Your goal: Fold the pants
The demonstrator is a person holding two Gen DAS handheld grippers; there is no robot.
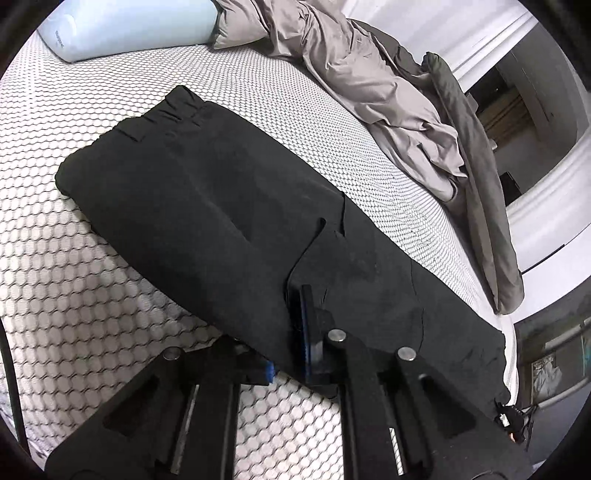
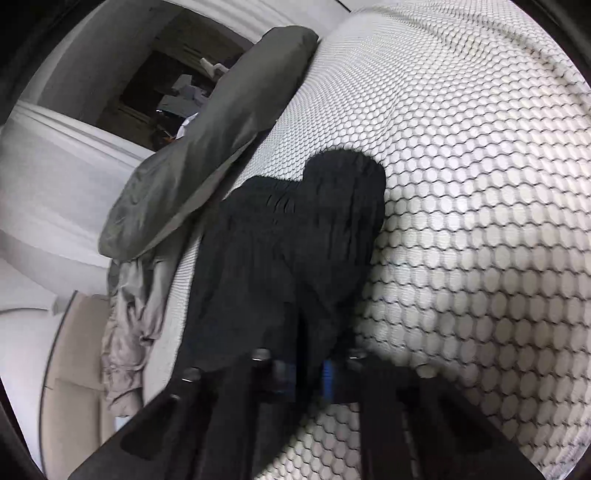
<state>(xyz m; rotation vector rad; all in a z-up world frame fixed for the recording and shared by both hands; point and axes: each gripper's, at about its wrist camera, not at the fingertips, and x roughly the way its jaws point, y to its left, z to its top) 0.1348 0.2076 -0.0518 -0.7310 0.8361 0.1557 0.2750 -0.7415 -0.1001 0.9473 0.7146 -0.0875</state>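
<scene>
**Black pants held at one edge on the bed by both grippers**

A mattress with a white cover printed in a dark honeycomb pattern fills most of both views. Along its far side a crumpled grey-beige sheet is piled, and beside it a dark olive duvet is draped over the mattress edge. A pale blue pillow is seen at the top of the left wrist view, resting on the mattress next to the sheet.

The black pants are laid flat on the mattress as a long doubled strip. In the left wrist view the gathered elastic waistband lies at the far end, and the leg end with a drawstring cuff reaches the mattress edge at lower right. A cargo pocket flap is seen partway along the leg.

In the right wrist view the pants are seen bunched and raised into folds in front of the camera, with the olive duvet just to their left and touching the fabric near its upper corner.

The left gripper is clenched on the near edge of the pants, with dark fabric pinched against a blue-lined finger. The right gripper is likewise closed on a fold of the pants, black cloth being caught between its blue pads.
</scene>
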